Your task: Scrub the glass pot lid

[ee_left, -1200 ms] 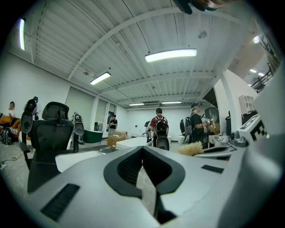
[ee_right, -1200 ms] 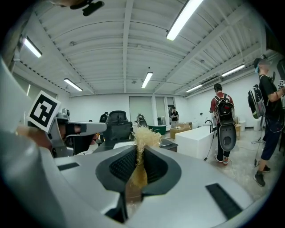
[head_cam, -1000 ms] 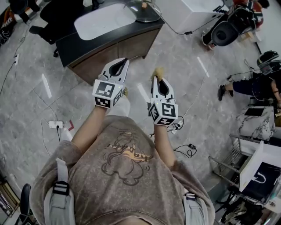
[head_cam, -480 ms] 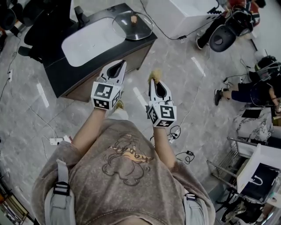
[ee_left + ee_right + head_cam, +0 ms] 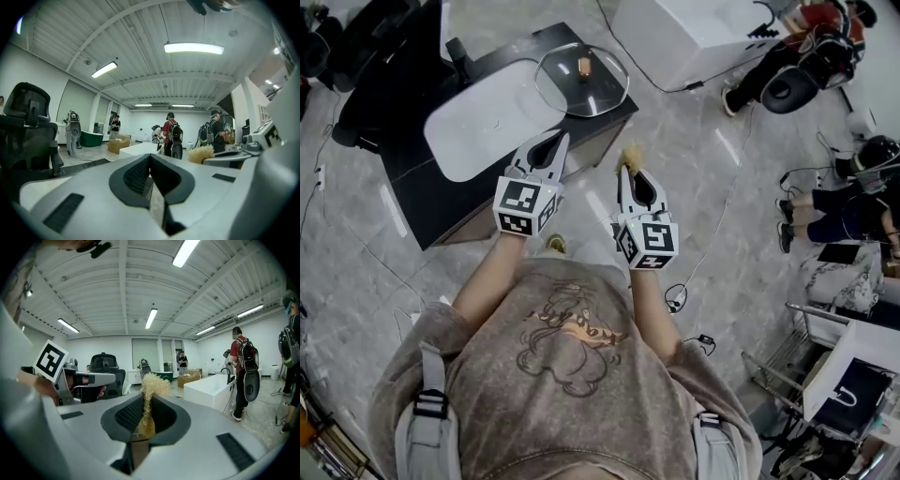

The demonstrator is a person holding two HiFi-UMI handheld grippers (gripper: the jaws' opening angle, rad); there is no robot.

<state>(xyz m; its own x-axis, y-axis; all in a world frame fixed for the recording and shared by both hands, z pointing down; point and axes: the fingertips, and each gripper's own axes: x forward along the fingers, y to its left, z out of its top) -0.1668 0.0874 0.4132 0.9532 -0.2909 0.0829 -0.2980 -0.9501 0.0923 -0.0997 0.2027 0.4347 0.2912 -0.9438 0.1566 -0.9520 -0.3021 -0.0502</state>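
Note:
The glass pot lid [image 5: 581, 80] with a small brown knob lies on a dark counter [image 5: 441, 202], beside a white sink basin [image 5: 483, 122]. My left gripper [image 5: 558, 141] is shut and empty, hovering over the counter's near edge, short of the lid. My right gripper [image 5: 628, 167] is shut on a tuft of yellowish scrubbing fibre [image 5: 630, 155], over the floor right of the counter. In the right gripper view the scrubber [image 5: 150, 383] sticks up from between the jaws of that gripper [image 5: 146, 404]. The left gripper view shows its own gripper [image 5: 151, 161] shut on nothing.
A white cabinet [image 5: 694, 28] stands beyond the counter, with a cable [image 5: 712, 225] running from it across the marble floor. People sit at the right [image 5: 834, 211]. A black office chair [image 5: 356, 56] is at the top left. A wire rack [image 5: 825, 375] stands at the lower right.
The counter with the lid has come closer, sliding down and left in the head view. Both grippers keep their pose and stay shut, the right still on the scrubber.

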